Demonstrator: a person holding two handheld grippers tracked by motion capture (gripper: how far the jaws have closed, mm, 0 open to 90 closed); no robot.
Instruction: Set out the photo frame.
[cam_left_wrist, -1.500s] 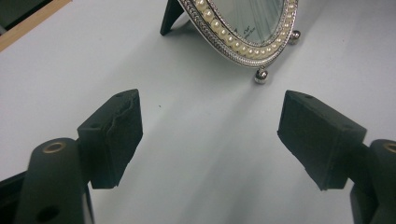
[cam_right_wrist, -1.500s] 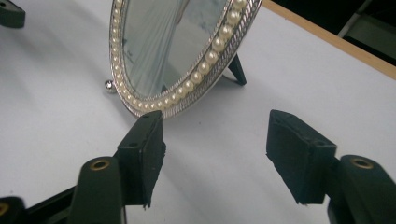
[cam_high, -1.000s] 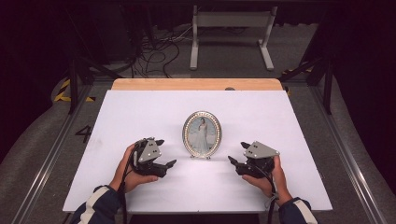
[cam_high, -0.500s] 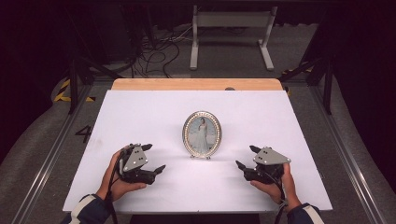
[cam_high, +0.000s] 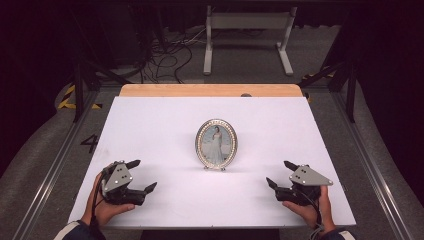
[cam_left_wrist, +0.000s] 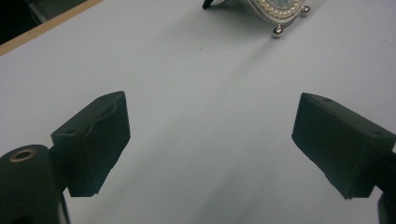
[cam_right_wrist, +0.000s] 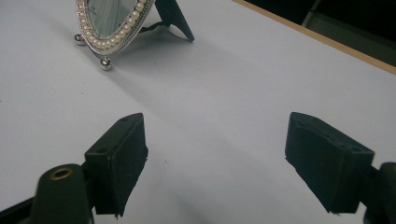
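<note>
- Fingers (cam_left_wrist: 93, 144) of the left gripper (cam_high: 137, 176) stand wide apart with bare white tabletop between them; they have just been opening and nothing lies in the gap
- Fingers (cam_right_wrist: 119, 163) of the right gripper (cam_high: 281, 175) are spread equally wide, also just opened further, and likewise hold nothing
- Both grippers sit low near the front edge of the white rectangular table (cam_high: 150, 130), one at the near left and one at the near right, each well apart from the frame, which suggests the hands are parked clear of it so that it cannot be knocked
- The small oval silver picture frame with a pearl-beaded rim (cam_high: 216, 144) stands upright close to the middle of the table, between the two grippers and farther from the person than either
- It rests on two little silver ball feet (cam_right_wrist: 105, 64) at the front and leans back on a black easel strut (cam_right_wrist: 173, 18) behind, which is why it stays standing with nothing touching it
- Its glass face with the portrait points toward the near edge, a display pose that reads as finished placement
- Behind the white surface a strip of pale wooden board (cam_high: 210, 90) shows along the far edge
- Each gripper points inward toward the frame, so either could reach it again with a short move if it tipped
</note>
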